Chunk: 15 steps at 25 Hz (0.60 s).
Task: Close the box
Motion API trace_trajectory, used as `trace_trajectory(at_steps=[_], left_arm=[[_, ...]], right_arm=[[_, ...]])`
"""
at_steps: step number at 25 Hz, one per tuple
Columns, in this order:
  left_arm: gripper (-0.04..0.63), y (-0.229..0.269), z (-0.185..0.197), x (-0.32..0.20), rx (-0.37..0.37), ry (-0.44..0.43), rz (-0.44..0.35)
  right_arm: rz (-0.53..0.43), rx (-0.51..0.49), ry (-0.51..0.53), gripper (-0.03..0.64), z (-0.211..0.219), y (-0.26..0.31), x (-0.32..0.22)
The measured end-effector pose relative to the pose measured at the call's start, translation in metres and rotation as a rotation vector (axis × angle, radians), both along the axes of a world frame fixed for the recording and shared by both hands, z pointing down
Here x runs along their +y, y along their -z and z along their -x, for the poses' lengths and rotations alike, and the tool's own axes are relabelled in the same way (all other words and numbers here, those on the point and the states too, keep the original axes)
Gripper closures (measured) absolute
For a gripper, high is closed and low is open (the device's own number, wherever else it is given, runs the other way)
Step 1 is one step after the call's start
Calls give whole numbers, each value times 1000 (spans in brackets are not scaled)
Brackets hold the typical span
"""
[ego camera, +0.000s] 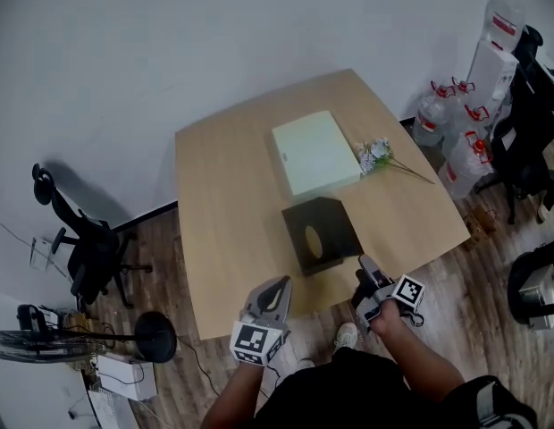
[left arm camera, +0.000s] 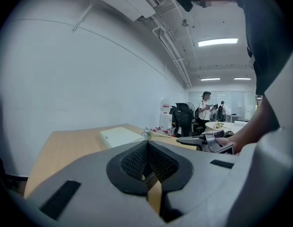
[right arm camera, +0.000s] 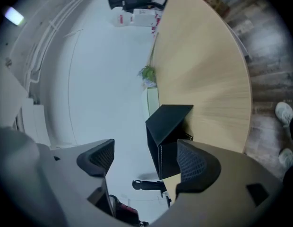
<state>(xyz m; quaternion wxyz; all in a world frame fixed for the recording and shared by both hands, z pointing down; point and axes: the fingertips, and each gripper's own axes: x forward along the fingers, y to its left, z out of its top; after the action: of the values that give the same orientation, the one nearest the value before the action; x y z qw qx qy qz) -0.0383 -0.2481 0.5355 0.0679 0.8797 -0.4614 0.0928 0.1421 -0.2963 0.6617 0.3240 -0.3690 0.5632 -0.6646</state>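
Only in the head view was the whole layout seen: a black cardboard box with a round hole in its raised flap (ego camera: 320, 235) stood on the light wooden table (ego camera: 219, 195), near the near edge. A flat pale-green box (ego camera: 314, 153) lay just beyond it, and a small sprig of artificial flowers (ego camera: 375, 153) lay to the right of that. The hole was not seen in either gripper view.

In the left gripper view the black box was hidden behind the left gripper (left arm camera: 147, 148). Beyond it were shown the pale-green box, the flowers, the right gripper held at the right, and people standing far off in the office.

In the right gripper view the picture was rolled onto its side, and the black box (right arm camera: 168, 131) was seen upright with its flap lifted.

The left gripper's fingers (left arm camera: 134, 162) were pressed together with nothing between them. The right gripper (right arm camera: 146, 160) was held with its fingers (right arm camera: 196, 164) spread wide, the black box lying just beyond them, and nothing was gripped.
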Motion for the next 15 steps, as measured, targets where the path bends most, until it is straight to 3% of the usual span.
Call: trace_trajectory(at_steps=[4, 15], left_arm=[[580, 0, -5, -5, -17, 24, 5], [580, -18, 22, -11, -22, 71, 68]], right_arm=[[78, -63, -3, 223, 0, -28, -8], [132, -102, -46, 353, 11, -53, -44]])
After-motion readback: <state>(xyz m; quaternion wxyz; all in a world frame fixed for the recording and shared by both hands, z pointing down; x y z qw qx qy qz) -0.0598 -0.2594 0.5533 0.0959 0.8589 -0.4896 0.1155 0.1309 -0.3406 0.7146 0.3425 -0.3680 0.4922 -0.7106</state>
